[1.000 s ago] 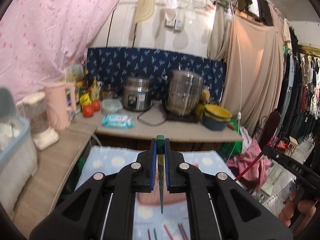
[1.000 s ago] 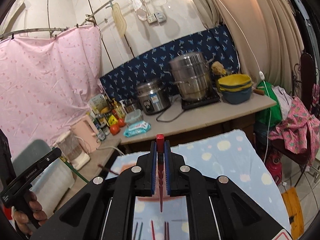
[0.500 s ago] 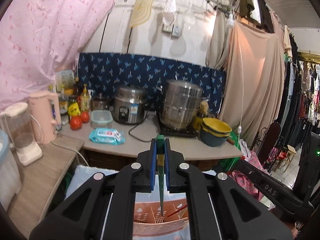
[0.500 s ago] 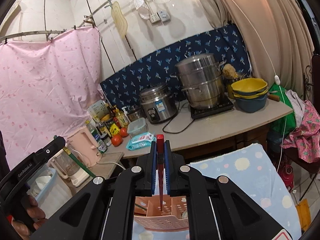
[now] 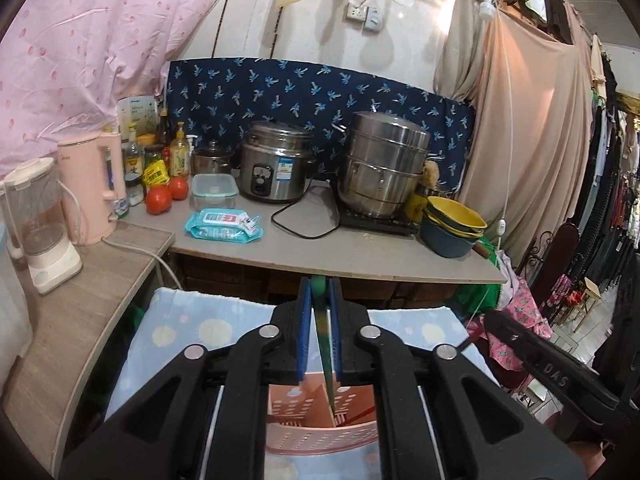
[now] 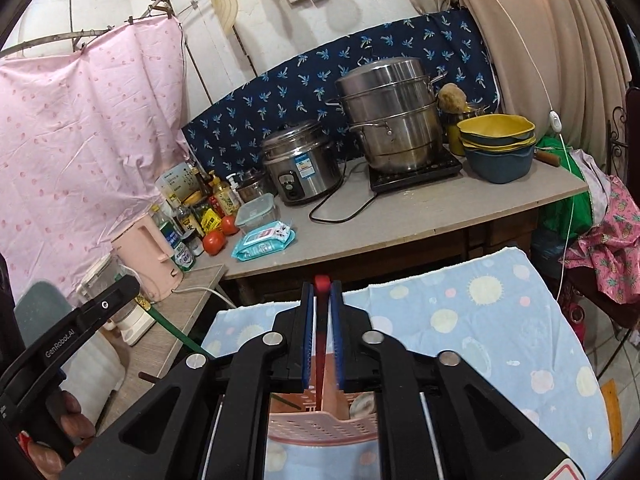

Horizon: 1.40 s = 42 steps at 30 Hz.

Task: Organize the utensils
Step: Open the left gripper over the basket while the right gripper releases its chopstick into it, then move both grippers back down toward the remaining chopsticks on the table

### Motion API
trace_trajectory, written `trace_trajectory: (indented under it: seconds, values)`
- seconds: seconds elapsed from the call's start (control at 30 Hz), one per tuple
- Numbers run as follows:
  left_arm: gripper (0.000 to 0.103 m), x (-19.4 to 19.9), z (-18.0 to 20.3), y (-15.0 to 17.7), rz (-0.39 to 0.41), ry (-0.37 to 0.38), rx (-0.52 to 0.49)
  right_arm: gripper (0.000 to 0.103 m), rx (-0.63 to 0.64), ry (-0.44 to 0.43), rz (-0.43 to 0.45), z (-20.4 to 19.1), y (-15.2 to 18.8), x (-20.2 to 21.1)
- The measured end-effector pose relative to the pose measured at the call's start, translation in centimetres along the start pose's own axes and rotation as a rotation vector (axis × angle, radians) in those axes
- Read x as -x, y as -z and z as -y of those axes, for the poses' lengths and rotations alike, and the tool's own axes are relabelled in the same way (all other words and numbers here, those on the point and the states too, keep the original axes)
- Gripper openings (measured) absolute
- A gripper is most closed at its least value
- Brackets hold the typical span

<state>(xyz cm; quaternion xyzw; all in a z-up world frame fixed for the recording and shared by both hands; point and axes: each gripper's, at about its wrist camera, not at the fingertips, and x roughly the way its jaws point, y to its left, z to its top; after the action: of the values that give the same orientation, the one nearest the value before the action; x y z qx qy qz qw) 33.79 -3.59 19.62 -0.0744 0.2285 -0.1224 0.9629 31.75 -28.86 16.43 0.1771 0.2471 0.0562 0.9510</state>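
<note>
Right, both grippers over the pink utensil holder (image 5: 320,434), which stands on the blue spotted cloth (image 5: 192,328). Left gripper (image 5: 319,332): a green chopstick (image 5: 325,356) runs upright between its blue pads (image 5: 304,332), its lower end down inside the holder. The jaws have just been opening; a thin gap shows on both sides of the stick, so the pads no longer seem to press it, though the view is tight. Right gripper (image 6: 320,336): a red chopstick (image 6: 320,340) between the pads, tip down in the holder (image 6: 320,424). Those jaws have also just been opening, with daylight visible on either side of the stick. From the right wrist view, the left gripper's black body (image 6: 76,332) with the green stick sticking out of it shows at lower left, a hand (image 6: 60,432) wrapped round its handle. Another red stick (image 5: 358,416) lies slanted in the holder.

Behind: counter (image 5: 360,256) with rice cooker (image 5: 276,172), steel steamer pot (image 5: 384,168), stacked bowls (image 5: 452,224), wet wipes pack (image 5: 224,228), two tomatoes (image 5: 160,200), pink kettle (image 5: 92,188).
</note>
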Motion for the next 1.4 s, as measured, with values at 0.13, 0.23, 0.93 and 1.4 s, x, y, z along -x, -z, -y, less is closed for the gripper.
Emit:
trace_trajectory:
  seconds: [0.13, 0.23, 0.93, 1.4]
  values:
    - [0.033, 0.8, -0.4, 0.1, 0.012, -0.022, 0.010, 0.022, 0.004, 0.010, 0.017, -0.1, 0.2, 0.8]
    - [0.034, 1.6, -0.7, 0.1, 0.015, -0.022, 0.017, 0.025, 0.004, 0.010, 0.029, -0.1, 0.4, 1.9]
    - [0.034, 10.9, -2.5, 11.6, -0.119, -0.066, 0.027, 0.025, 0.056, 0.078, -0.126, 2.1, 13.4, 11.6]
    - [0.034, 13.2, -2.5, 23.2, -0.326, -0.085, 0.022, 0.025, 0.078, 0.131, -0.345, 3.9, 26.0, 14.8]
